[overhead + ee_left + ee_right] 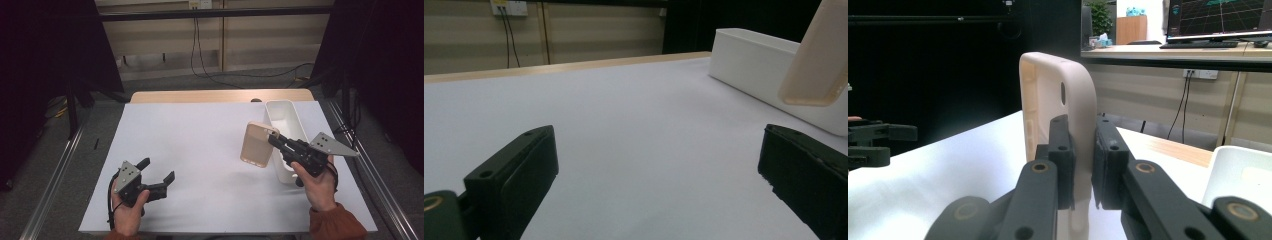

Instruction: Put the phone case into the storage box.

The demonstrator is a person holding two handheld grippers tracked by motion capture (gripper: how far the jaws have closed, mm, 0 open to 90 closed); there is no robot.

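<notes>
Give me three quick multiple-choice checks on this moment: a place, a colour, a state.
1. Where is the white oblong plastic bin?
A. the table's right side
B. the left edge
C. the floor

2. What colour is the soft rubbery phone case?
A. blue
B. beige
C. black

3. How do the left gripper's jaws stand?
A. shut on the case
B. shut on nothing
C. open, holding nothing

Key: 1 A, it sits beside the right gripper; 2 B, pale tan in every view; 3 C, bare white sheet shows between them.
</notes>
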